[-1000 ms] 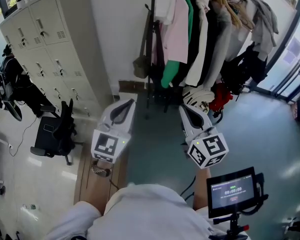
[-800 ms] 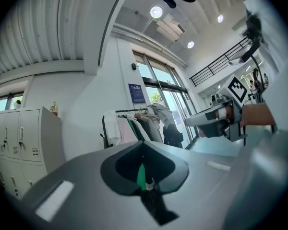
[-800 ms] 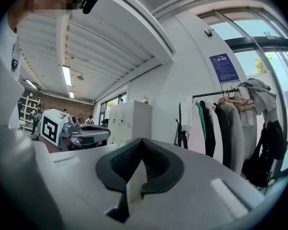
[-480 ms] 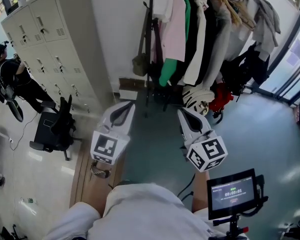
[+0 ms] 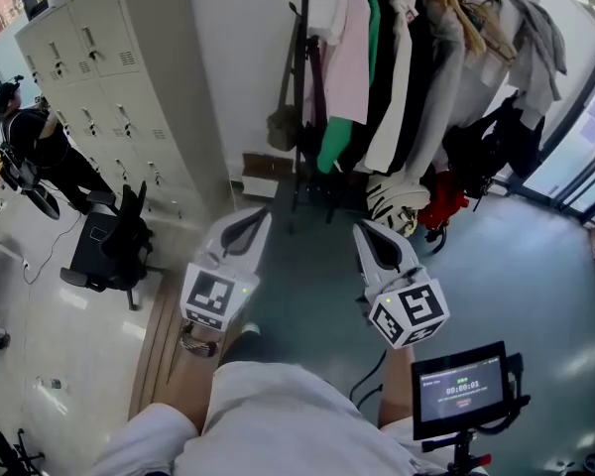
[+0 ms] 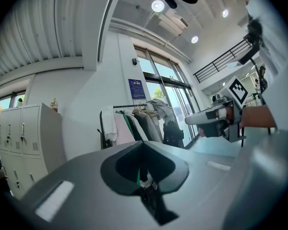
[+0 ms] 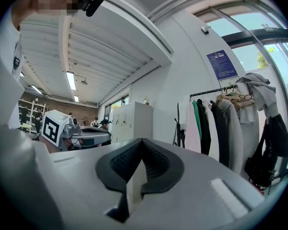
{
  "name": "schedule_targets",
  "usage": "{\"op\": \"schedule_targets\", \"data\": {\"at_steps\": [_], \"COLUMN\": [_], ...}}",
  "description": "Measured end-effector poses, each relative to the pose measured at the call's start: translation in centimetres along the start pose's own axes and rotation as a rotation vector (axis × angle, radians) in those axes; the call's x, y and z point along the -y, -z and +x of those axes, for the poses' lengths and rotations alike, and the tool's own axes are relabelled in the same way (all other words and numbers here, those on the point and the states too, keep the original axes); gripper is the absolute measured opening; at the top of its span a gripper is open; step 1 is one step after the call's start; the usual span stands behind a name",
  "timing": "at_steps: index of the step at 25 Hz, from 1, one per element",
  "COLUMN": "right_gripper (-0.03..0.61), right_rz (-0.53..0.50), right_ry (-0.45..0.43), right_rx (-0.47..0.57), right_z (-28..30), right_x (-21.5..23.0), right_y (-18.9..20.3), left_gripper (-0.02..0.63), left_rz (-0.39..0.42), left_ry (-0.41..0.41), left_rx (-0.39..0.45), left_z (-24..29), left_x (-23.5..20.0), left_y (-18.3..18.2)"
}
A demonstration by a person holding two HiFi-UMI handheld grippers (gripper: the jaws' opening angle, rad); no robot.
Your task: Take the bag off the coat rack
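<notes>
**Both grippers closed and empty, bag hanging on the rack**

The left gripper (image 5: 252,218) is keeping its jaws pressed together with nothing between them. The right gripper (image 5: 363,230) is doing the same: jaws closed, nothing gripped. Both are hovering side by side above the grey-green floor (image 5: 307,296), noses pointing toward the far wall, well apart from any garment.

Farther out, the coat rack (image 5: 303,77) is standing against that far wall. The bag (image 5: 283,128), an olive one, is hanging by its strap at the rack's left end, just beside the dark upright pole. To its right, a pink garment (image 5: 349,58), a green one (image 5: 335,145) and pale and dark coats are crowding the rail. What looks like a white helmet (image 5: 391,198) is sitting low under them.

On the left, grey lockers (image 5: 99,67) are lining the wall with a black office chair (image 5: 114,251) in front. A person in black (image 5: 42,145) is standing at the far left. At the near right, a small screen (image 5: 463,388) is glowing.
</notes>
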State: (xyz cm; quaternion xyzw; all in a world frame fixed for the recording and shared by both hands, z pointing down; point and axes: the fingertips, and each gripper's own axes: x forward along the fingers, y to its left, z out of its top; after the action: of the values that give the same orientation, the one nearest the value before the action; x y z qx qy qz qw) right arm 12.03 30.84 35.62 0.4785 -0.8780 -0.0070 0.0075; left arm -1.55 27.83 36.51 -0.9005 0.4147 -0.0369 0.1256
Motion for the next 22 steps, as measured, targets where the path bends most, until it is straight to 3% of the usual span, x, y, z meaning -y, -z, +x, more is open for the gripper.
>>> {"op": "schedule_targets", "data": {"at_steps": [6, 10, 16, 22], "right_gripper": [0.002, 0.002, 0.002, 0.002], "right_rz": [0.044, 0.048, 0.041, 0.026], "right_ry": [-0.055, -0.047, -0.033, 0.005], "right_rx": [-0.007, -0.017, -0.074, -0.048], "right_z": [0.6, 2.0, 6.9, 14.1], "right_x": [1.1, 2.4, 5.8, 9.7], "right_y": [0.1, 0.5, 1.2, -0.1], "left_gripper": [0.0, 0.0, 0.0, 0.0], "left_rz": [-0.028, -0.073, -0.089, -0.084], "left_ry": [0.013, 0.024, 0.028, 0.035], "left_rx": [0.001, 0.016, 0.032, 0.018], "left_z": [1.7, 3.6, 8.5, 14.4], "left_x": [0.0, -1.5, -5.8, -11.8], "left_y": [0.7, 1.6, 3.6, 5.1]}}
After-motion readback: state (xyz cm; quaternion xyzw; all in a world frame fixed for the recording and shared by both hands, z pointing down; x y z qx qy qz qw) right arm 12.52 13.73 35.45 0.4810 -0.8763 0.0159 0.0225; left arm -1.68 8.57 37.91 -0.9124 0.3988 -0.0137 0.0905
